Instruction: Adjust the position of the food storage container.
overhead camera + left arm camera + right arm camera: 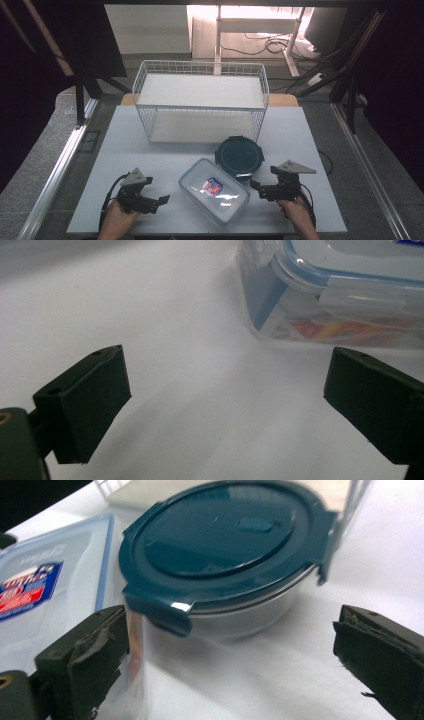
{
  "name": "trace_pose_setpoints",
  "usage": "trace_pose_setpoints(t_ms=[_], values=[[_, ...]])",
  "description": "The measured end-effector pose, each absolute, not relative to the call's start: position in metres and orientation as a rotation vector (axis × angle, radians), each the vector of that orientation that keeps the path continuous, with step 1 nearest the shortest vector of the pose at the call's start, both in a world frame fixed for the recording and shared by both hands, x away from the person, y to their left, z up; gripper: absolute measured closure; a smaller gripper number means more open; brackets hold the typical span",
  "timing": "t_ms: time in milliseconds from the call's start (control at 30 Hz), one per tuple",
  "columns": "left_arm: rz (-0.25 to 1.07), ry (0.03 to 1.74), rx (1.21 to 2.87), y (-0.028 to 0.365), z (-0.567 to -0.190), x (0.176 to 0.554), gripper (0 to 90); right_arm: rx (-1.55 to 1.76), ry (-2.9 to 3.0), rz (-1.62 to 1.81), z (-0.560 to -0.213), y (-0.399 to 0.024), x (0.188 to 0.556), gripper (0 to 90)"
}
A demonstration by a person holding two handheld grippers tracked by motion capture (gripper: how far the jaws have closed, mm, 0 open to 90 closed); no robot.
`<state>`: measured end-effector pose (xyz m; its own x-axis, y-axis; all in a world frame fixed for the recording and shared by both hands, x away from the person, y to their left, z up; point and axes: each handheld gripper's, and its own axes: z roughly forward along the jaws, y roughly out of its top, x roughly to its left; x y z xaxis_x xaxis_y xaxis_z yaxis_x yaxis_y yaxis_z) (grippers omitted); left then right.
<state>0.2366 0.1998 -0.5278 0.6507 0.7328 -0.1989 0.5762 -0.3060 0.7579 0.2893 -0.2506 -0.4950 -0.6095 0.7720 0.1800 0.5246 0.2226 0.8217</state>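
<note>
Two grippers spread wide, nothing grasped: left gripper point(164, 200) faced rectangular container point(214, 190), right gripper point(253, 185) faced round container point(239, 156); both tubs touching on table point(125, 150).

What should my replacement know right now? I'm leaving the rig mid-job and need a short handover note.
Left gripper: open, empty, on the white table left of the clear rectangular plastic box with a blue-rimmed lid.
Right gripper: open, empty, facing the round container with a dark teal lid.
Both containers sit lidded in front of the white wire basket.
Done: nothing gripped.
Left: likely moving them.
</note>
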Motion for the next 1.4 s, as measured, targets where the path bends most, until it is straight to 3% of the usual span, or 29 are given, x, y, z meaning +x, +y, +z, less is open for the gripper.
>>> trace_pose_setpoints(t_ms=[233,633,967,1233,1400], values=[[0.296,1.003,1.979,0.204,-0.527,0.231,3.5,1.304,2.222,1.288,-0.496,-0.255,0.293,0.0],[0.281,1.015,1.973,0.207,-0.53,0.23,3.6,1.308,2.287,1.26,-0.493,-0.253,0.293,0.2],[0.295,0.988,1.982,0.205,-0.53,0.229,3.5,1.338,2.304,1.223,-0.489,-0.253,0.296,5.6],[0.306,0.986,1.984,0.204,-0.53,0.229,3.5,1.273,2.297,1.194,-0.477,-0.249,0.297,26.0],[0.306,0.974,1.981,0.202,-0.531,0.229,3.7,1.104,2.294,1.249,-0.456,-0.24,0.297,54.8]])
